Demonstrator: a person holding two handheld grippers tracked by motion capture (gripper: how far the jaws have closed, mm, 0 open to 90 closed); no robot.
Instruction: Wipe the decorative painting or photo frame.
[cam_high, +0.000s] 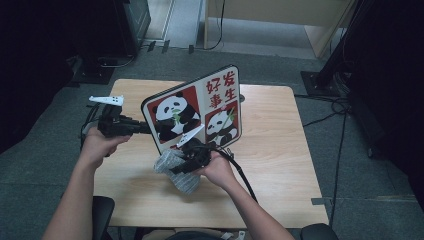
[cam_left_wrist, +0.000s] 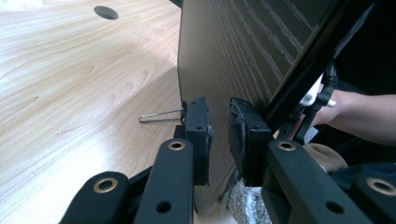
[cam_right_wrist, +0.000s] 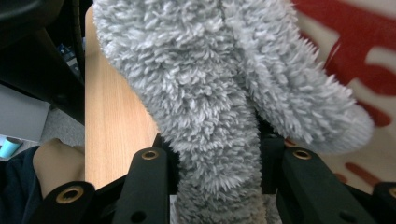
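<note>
A board (cam_high: 192, 107) printed with two pandas and red characters stands tilted above the wooden table (cam_high: 280, 150). My left gripper (cam_high: 145, 127) is shut on its left edge; in the left gripper view the jaws (cam_left_wrist: 218, 135) straddle the board's dark back (cam_left_wrist: 243, 51). My right gripper (cam_high: 182, 162) is shut on a grey fluffy cloth (cam_high: 186, 182) at the board's lower front. In the right gripper view the cloth (cam_right_wrist: 210, 84) bulges out between the jaws (cam_right_wrist: 217, 154) and lies against the red and cream board face (cam_right_wrist: 369, 60).
A thin wire loop (cam_left_wrist: 161, 115) sticks out by the board's lower edge over the table. A round cable hole (cam_left_wrist: 106, 12) sits at the table's far side. Dark equipment (cam_high: 125, 25) and a black stand (cam_high: 325, 75) rest on the grey carpet beyond the table.
</note>
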